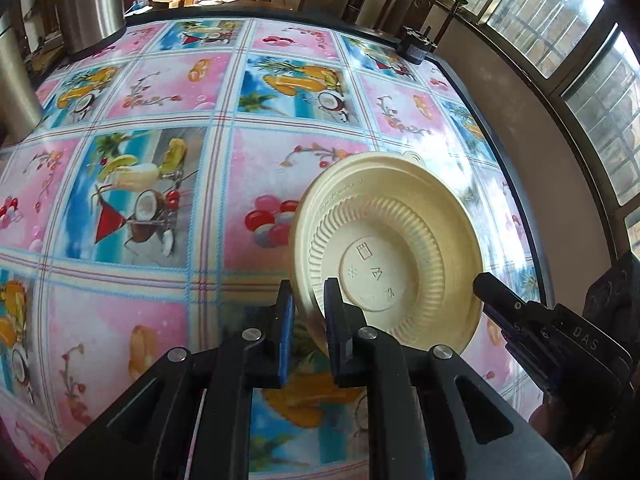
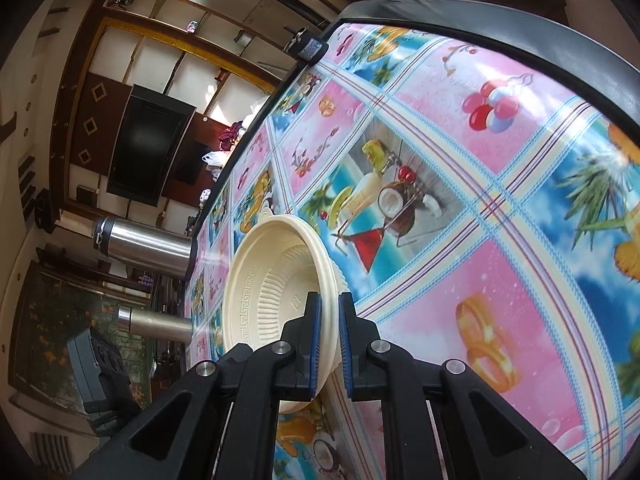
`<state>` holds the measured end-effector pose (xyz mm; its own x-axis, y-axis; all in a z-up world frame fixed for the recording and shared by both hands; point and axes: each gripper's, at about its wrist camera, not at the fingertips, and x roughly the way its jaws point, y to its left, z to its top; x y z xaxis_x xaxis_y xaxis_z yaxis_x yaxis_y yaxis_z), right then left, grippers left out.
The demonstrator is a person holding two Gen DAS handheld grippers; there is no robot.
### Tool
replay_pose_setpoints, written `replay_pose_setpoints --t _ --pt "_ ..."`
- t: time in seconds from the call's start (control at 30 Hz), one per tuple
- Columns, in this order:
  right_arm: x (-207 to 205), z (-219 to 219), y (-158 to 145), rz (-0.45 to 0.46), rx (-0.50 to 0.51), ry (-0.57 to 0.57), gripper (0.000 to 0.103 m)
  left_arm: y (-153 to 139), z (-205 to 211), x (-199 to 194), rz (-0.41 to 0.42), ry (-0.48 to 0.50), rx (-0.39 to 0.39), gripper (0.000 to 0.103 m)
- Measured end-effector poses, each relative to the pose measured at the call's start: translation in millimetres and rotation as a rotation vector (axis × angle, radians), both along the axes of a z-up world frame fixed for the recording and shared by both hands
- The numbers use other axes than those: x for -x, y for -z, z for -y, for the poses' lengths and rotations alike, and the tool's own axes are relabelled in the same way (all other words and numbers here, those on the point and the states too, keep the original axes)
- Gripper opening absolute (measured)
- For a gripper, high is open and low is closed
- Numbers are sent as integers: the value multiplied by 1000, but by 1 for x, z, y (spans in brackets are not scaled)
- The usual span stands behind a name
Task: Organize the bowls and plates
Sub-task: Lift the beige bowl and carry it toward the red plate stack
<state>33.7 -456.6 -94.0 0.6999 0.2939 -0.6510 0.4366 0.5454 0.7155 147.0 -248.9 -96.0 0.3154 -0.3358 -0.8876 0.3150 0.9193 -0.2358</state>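
One hand-held gripper reads "DAS" (bowl marks perhaps symbols).

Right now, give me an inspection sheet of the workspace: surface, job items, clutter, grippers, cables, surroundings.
Surface: table under a glossy fruit-print cloth.
Job's things: one cream plate, lifted and tilted, underside toward the left camera.
Clutter: steel flasks and a small black device at the table's edges.
Grippers: left gripper and right gripper each shut on the plate's rim.
Cables: nothing seen.
Surroundings: windows, dark wall screen.
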Motion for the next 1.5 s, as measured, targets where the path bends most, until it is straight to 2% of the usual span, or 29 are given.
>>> replay_pose_setpoints --t 0.47,0.8,1.33,1.5 --pt "43 -101 3 35 -4 -155 10 -3 -108 78 49 -51 -54 13" --pt "77 -158 -4 28 32 -270 9 -1 -150 136 117 -43 -99 16" --pt "97 -209 -16 16 107 -363 9 -1 -196 161 150 -92 -83 16" --pt "98 -227 -23 26 118 -392 9 -15 -215 169 184 -119 -69 16"
